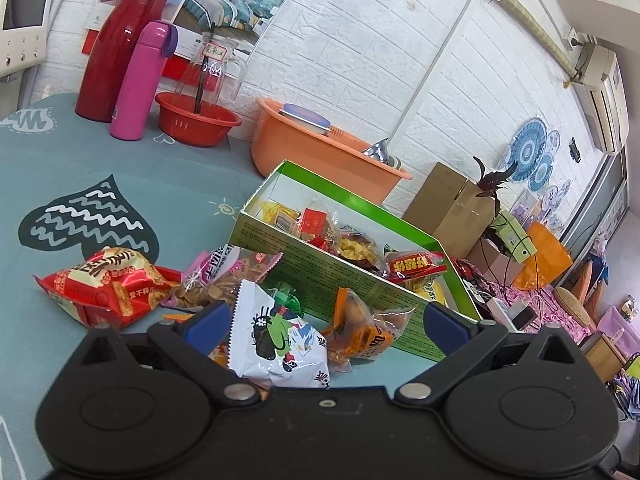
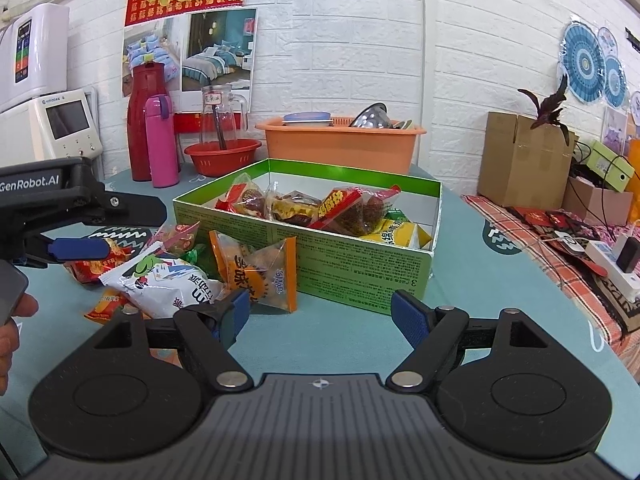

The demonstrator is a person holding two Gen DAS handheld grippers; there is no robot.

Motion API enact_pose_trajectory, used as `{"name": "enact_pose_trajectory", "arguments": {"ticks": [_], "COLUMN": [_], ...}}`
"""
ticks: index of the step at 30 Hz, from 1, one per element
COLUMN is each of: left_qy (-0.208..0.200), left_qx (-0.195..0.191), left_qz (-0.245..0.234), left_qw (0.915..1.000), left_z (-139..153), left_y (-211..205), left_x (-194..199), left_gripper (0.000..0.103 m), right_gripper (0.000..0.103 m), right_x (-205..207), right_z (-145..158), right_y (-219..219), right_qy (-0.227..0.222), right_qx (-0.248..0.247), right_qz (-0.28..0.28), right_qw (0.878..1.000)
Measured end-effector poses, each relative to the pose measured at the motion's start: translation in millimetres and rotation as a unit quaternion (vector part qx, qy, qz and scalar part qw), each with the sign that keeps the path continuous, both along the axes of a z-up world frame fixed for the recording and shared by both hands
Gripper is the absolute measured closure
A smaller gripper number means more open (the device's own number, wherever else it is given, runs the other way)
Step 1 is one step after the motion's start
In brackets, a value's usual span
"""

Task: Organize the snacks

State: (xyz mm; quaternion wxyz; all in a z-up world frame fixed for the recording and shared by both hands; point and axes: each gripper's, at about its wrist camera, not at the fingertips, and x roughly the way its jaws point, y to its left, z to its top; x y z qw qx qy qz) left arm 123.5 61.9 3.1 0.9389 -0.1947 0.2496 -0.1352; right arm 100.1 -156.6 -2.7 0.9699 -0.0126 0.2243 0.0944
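Note:
A green open box (image 1: 340, 276) (image 2: 344, 268) on the teal table holds several snack packs. Loose snacks lie left of it: a white bag with a green cartoon (image 1: 276, 340) (image 2: 168, 284), an orange-edged clear pack (image 1: 360, 332) (image 2: 256, 272), a red bag (image 1: 104, 284) and a pink-topped clear bag of small crackers (image 1: 220, 276). My left gripper (image 1: 320, 320) is open, its jaws wide around the white bag and the orange pack. It also shows in the right wrist view (image 2: 76, 248), above the loose snacks. My right gripper (image 2: 320, 316) is open and empty, in front of the box's near wall.
At the back stand a red jug (image 2: 146, 120), a pink flask (image 2: 160, 140), a glass pitcher in a red bowl (image 2: 222, 152) and an orange basin (image 2: 340, 144). Cardboard boxes (image 2: 520, 160) and a power strip (image 2: 612, 264) are off the table's right edge.

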Motion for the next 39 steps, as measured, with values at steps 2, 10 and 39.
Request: {"name": "enact_pose_trajectory", "arguments": {"ticks": [2, 10, 39], "left_qy": [0.000, -0.024, 0.036], "left_qx": [0.002, -0.026, -0.058], "left_qz": [-0.001, 0.001, 0.018], "left_qw": [1.0000, 0.9994, 0.9976], "left_z": [0, 7, 8], "left_y": [-1, 13, 48], "left_x": [0, -7, -11], "left_gripper": [0.000, 0.000, 0.000], "right_gripper": [0.000, 0.000, 0.000], "right_x": [2, 1, 70], "right_z": [-1, 3, 1], "right_y": [-2, -1, 32], "right_qy": [0.005, 0.009, 0.051], "right_qx": [0.004, 0.015, -0.043], "right_qz": [-0.003, 0.011, 0.149], "right_qw": [1.000, 1.000, 0.987]}}
